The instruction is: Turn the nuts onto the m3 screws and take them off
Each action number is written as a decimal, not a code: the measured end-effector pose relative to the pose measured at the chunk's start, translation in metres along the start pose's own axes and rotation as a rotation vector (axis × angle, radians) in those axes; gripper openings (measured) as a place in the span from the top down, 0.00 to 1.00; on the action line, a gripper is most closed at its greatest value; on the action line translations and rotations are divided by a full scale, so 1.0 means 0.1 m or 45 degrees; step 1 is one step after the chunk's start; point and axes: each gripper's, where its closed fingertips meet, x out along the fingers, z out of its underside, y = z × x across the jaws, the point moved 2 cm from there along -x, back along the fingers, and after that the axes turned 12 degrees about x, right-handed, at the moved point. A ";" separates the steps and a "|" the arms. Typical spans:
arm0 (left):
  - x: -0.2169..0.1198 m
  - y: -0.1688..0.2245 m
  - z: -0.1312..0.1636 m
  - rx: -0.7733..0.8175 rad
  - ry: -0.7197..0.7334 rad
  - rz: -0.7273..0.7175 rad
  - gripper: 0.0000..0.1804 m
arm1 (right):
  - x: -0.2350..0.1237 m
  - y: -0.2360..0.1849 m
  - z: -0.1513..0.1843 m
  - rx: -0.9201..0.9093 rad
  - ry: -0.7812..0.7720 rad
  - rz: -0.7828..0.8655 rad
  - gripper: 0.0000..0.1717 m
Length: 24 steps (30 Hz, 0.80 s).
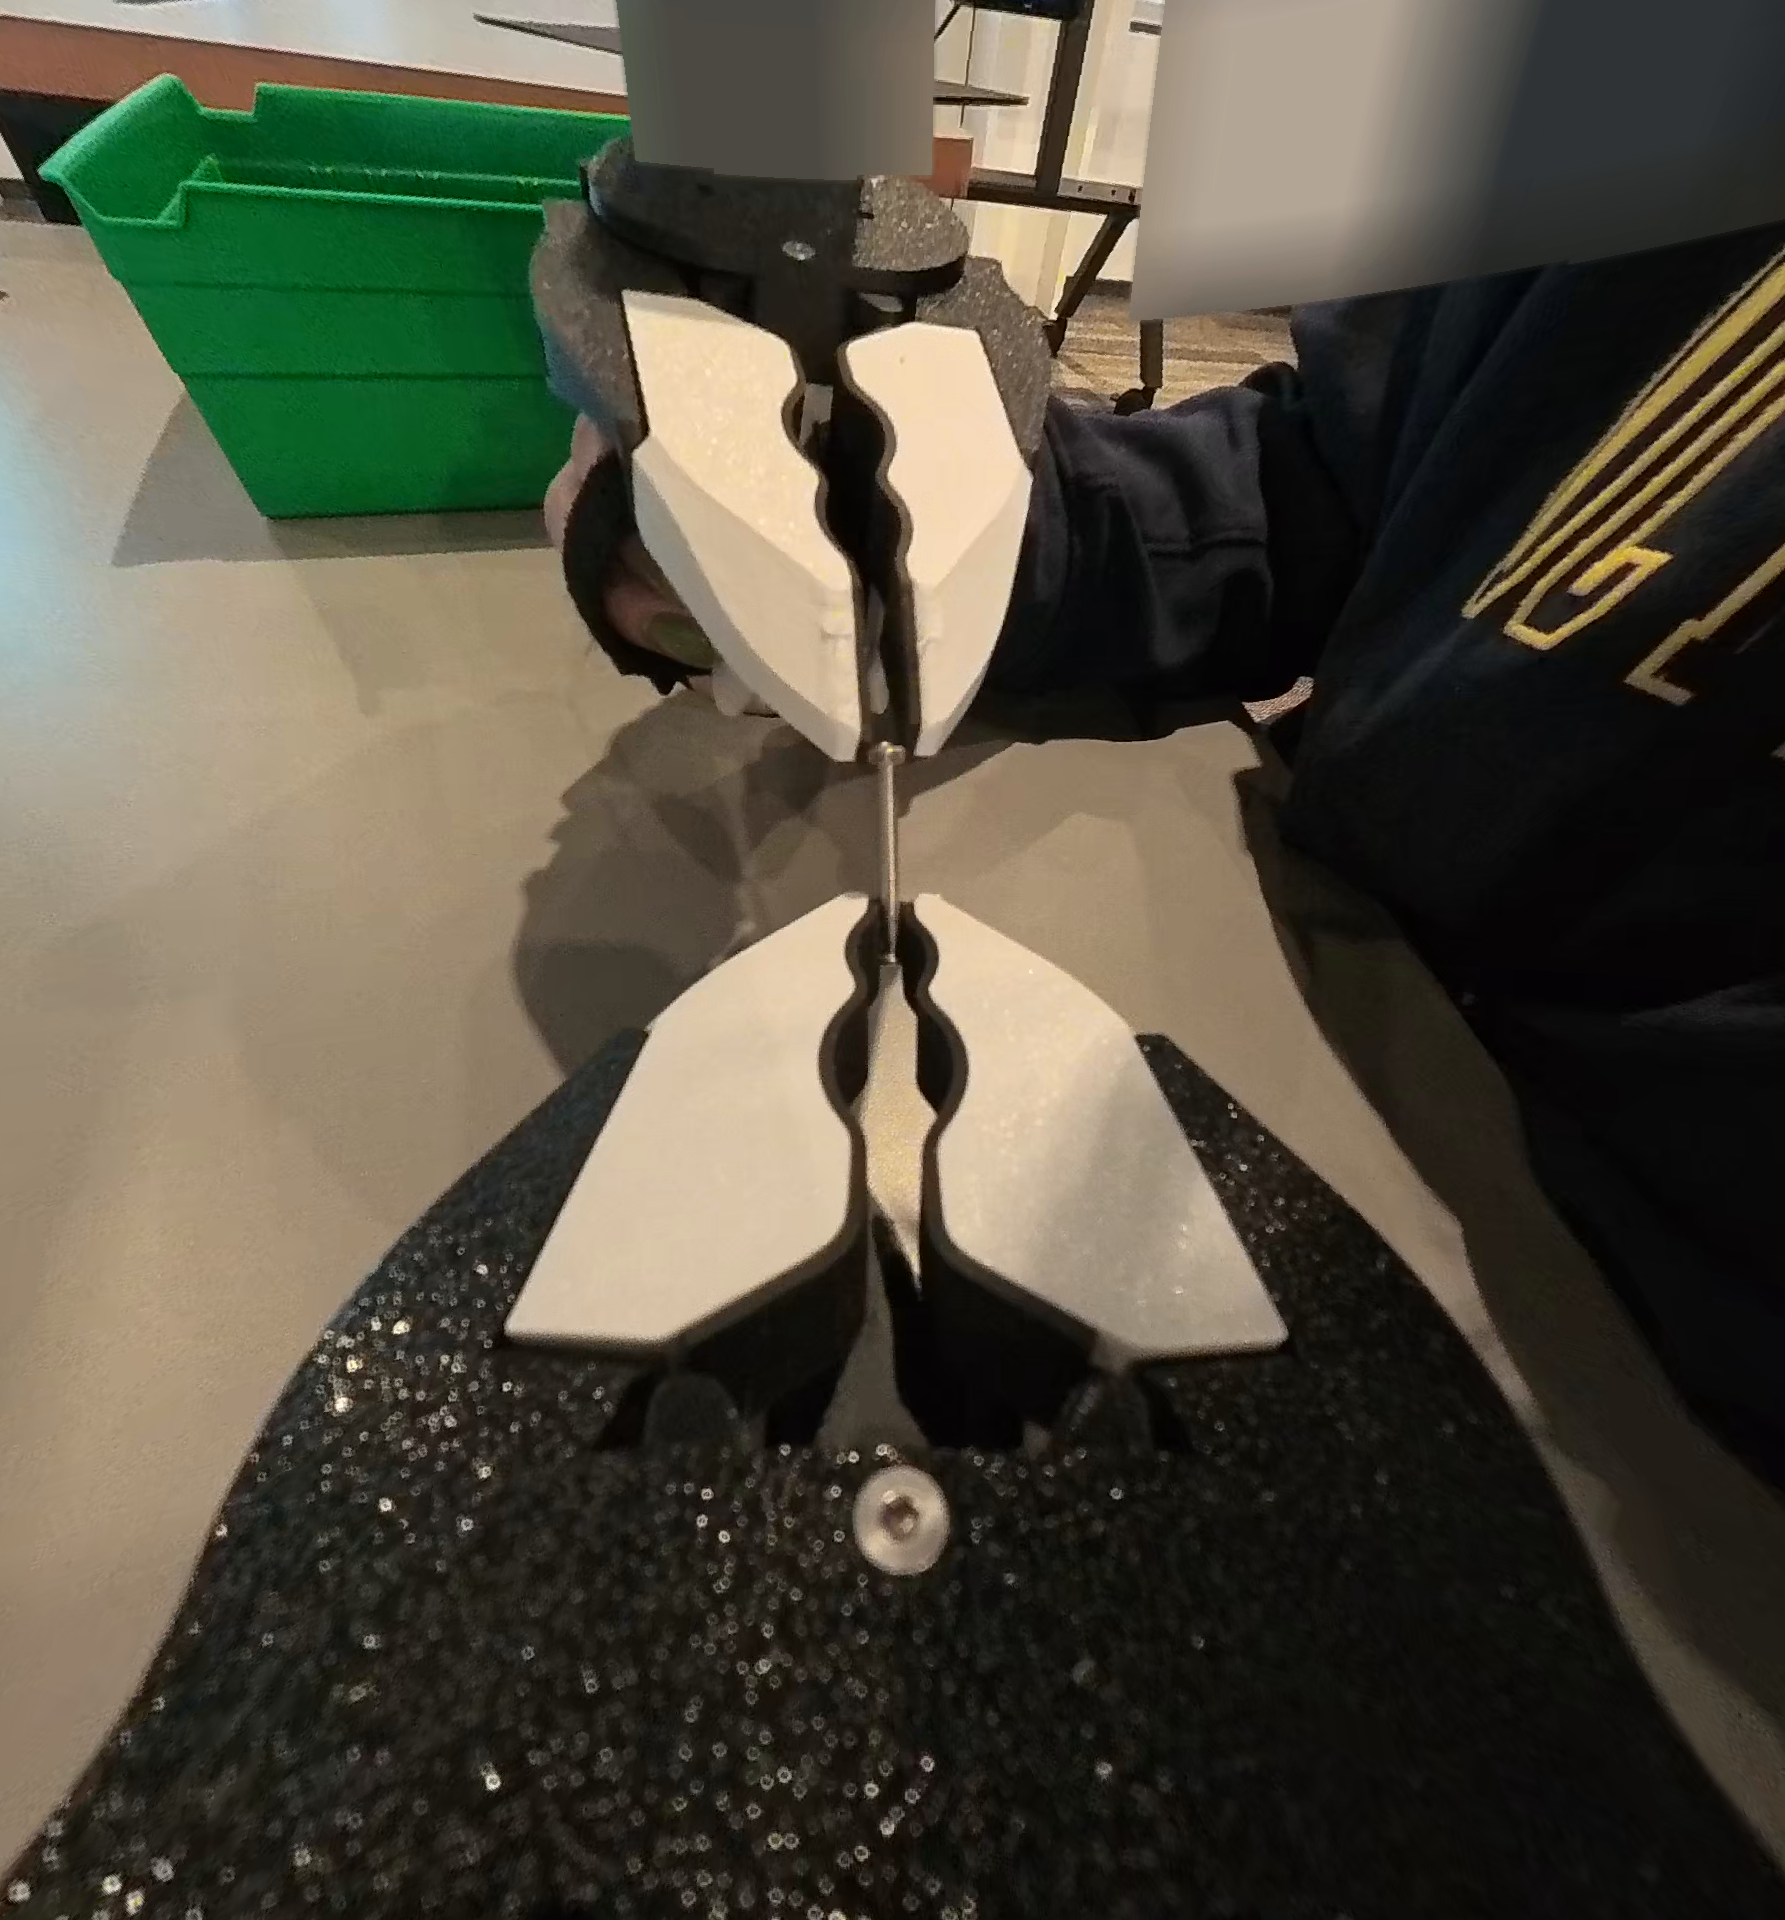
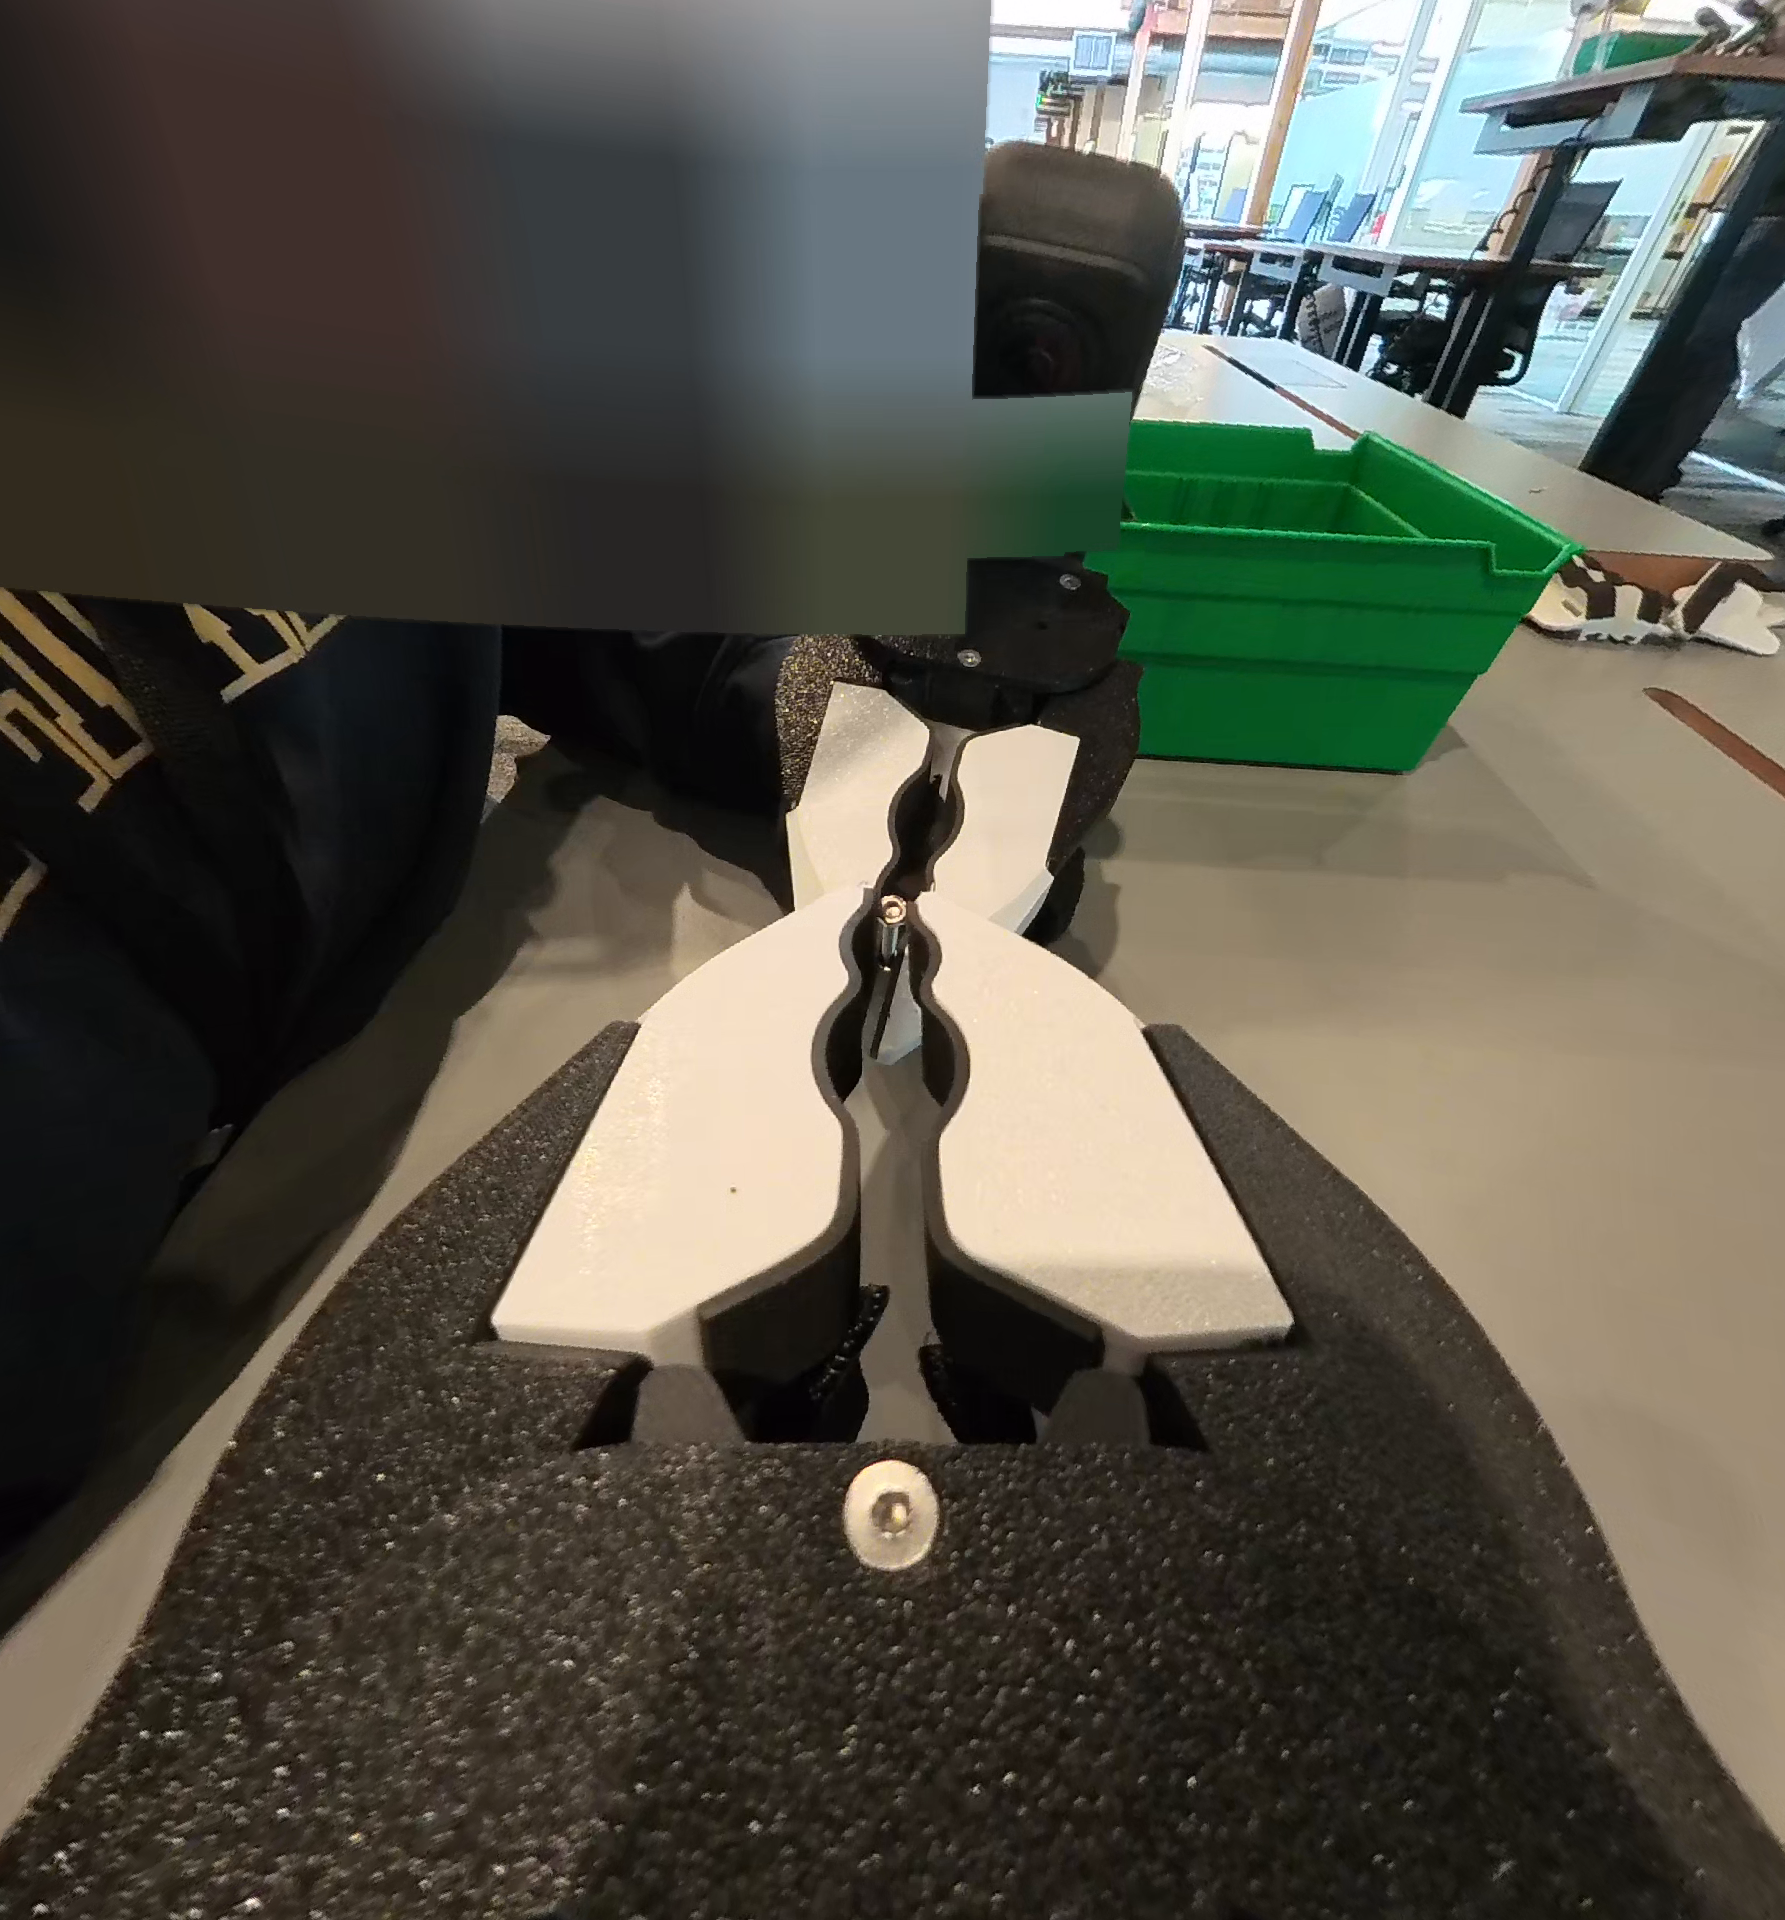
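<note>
Screw (image 1: 889,831) spans 2 facing grippers above the table (image 1: 244,831). Left gripper (image 1: 889,920) clamps its shaft tip; right gripper (image 2: 893,914) clamps the head end.

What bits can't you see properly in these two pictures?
- Left wrist view: the nut is too small to pick out on the screw; the screw's near end is hidden between the left gripper fingers.
- Both views: blurred patches cover the person.
- Both views: the green bin walls hide what's inside.
</note>
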 end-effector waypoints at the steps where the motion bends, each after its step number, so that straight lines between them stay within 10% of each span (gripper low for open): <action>1: 0.00 0.00 0.00 0.000 0.000 0.000 0.99 | 0.00 0.00 0.00 -0.001 0.000 0.000 0.97; 24: 0.03 -0.02 0.04 -0.017 -0.052 -0.018 0.99 | -0.02 0.03 0.05 -0.068 -0.115 0.087 0.97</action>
